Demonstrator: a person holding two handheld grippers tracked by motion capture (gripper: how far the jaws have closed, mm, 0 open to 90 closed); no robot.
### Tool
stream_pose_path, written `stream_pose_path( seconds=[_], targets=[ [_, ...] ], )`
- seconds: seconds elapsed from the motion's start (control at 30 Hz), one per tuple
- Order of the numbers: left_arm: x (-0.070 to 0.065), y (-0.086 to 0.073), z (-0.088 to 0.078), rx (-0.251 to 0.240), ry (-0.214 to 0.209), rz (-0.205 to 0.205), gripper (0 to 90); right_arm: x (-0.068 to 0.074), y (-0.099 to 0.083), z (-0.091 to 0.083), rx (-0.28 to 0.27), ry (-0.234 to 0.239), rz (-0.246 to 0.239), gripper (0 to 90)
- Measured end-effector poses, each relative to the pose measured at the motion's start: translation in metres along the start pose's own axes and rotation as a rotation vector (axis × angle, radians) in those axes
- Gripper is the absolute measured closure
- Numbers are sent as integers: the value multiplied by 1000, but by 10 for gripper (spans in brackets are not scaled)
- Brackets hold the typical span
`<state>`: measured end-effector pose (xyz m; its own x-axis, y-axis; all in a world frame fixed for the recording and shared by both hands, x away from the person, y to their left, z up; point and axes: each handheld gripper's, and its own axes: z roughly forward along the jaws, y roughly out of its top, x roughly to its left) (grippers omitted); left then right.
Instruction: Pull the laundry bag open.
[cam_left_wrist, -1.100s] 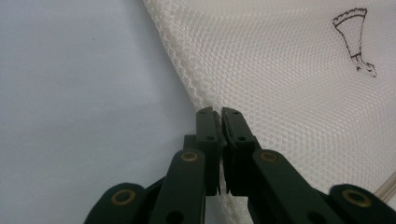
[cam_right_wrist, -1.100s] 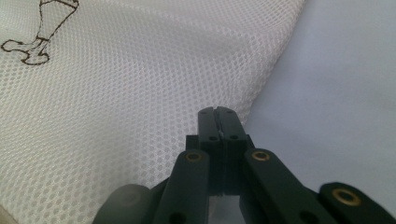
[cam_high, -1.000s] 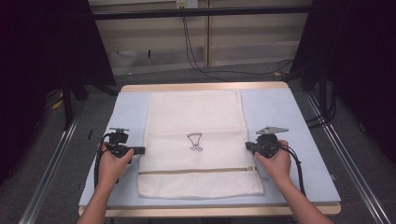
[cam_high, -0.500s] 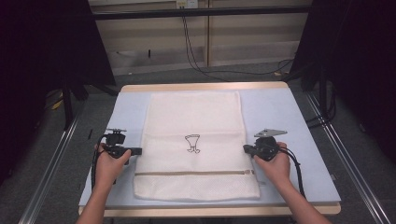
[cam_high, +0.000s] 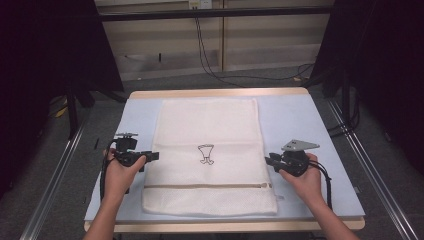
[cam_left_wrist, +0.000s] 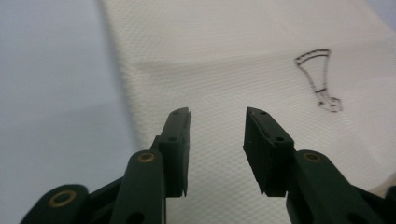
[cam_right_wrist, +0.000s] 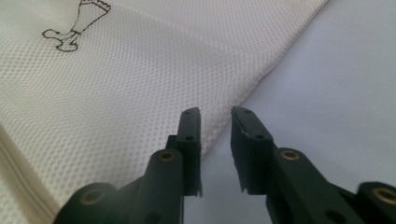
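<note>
Two grippers flank one thing here — a white mesh laundry bag (cam_high: 207, 155) lying flat down the middle of the desk (cam_high: 300, 112), its zipper end toward the near edge. Our left gripper (cam_high: 152, 156) sits at the bag's left edge, and in the left gripper view its jaws have just been opening: they stand a narrow way apart with nothing between them, the mesh lying loose beneath. Our right gripper (cam_high: 268, 160) mirrors it at the bag's right edge — its jaws have also just been opening, parted by a slim gap, with the bag's edge running under them and no cloth pinched.

We judge the bag to be freshly let go, laid out for the next fold or pull. The risk from here is in the re-grip. The mesh is thin and layered, so jaws closing on it may catch only the top sheet, and the bag would then balloon open instead of moving whole. If the two sides are taken at uneven points, the cloth could skew toward one corner of the desk.
</note>
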<state>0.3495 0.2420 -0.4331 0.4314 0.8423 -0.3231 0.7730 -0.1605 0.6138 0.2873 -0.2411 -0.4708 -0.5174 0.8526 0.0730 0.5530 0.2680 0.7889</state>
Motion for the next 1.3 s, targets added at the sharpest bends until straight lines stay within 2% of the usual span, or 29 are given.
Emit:
stream_pose_path(
  seconds=[0.07, 0.17, 0.2, 0.37, 0.57, 0.73, 0.8, 0.93, 0.97, 1.03, 1.07, 1.1, 1.3],
  targets=[
    [-9, 2, 3, -3, -27, 5, 584, -1, -4, -5, 4, 1, -23, 805],
    [-22, 5, 10, 7, -66, -3, 598, -1, -8, -13, 1, 15, -36, 899],
    [-25, 6, 11, 13, -74, 13, 589, -1, -9, -15, -1, 21, -40, 900],
    [-48, 11, 23, 48, -139, 37, 590, -1, -15, -23, -17, 45, -44, 900],
    [-77, 17, 36, 64, -202, 73, 589, 2, -20, -27, -27, 55, -79, 900],
    [-98, 19, 47, 93, -266, 73, 588, 7, -24, -29, -16, 71, -134, 900],
    [-108, 19, 51, 108, -281, 80, 578, 8, -25, -31, -16, 72, -137, 900],
    [-127, 20, 61, 148, -320, 90, 575, 8, -28, -34, -33, 87, -110, 900],
    [-133, 20, 64, 157, -341, 81, 575, 8, -29, -34, -36, 87, -104, 900],
    [-142, 20, 68, 169, -349, 75, 578, 9, -30, -35, -36, 102, -101, 900],
    [-145, 21, 70, 179, -353, 91, 577, 10, -30, -36, -36, 97, -105, 900],
    [-149, 20, 71, 184, -355, 81, 576, 10, -30, -36, -37, 99, -106, 900],
    [-169, 19, 86, 244, -399, 105, 567, 13, -31, -38, -42, 108, -101, 900]
  ],
)
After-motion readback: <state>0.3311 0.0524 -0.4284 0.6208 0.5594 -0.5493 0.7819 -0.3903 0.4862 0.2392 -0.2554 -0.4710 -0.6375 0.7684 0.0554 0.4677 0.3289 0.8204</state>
